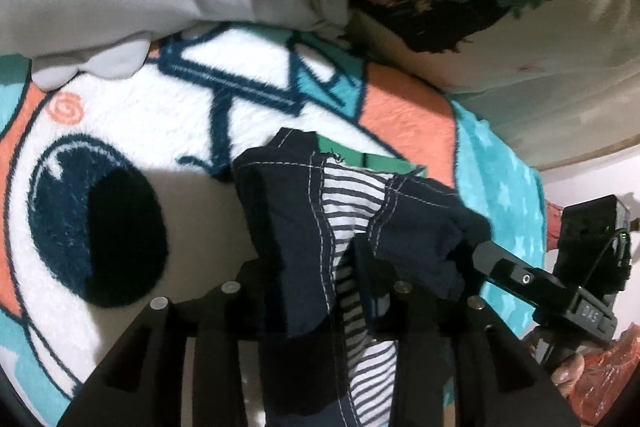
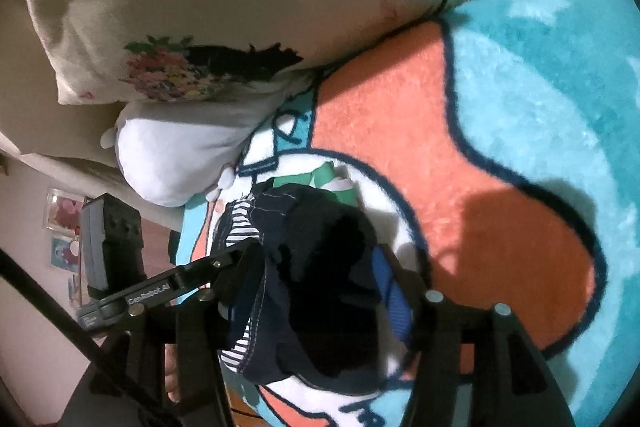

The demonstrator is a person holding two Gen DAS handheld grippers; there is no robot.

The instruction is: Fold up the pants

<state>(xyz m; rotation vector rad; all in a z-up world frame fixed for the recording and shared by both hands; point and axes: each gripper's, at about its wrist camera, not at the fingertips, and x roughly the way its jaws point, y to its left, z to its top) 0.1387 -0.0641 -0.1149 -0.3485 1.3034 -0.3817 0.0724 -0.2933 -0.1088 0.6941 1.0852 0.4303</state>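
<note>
Two grippers on navy pants (image 1: 292,211): left gripper (image 1: 316,291) pinches fabric; right gripper (image 2: 320,291) stands open. Lay the fold flat on blanket (image 1: 132,131).

1. We take this for a bedroom in a home.
2. We see a fleecy cartoon-print blanket (image 2: 520,115) spread over the bed.
3. A flower-and-butterfly pillow (image 2: 168,7) and a plain white pillow (image 2: 176,155) lie at its edge.
4. Small pictures (image 2: 62,211) hang on the pale wall (image 2: 28,211).
</note>
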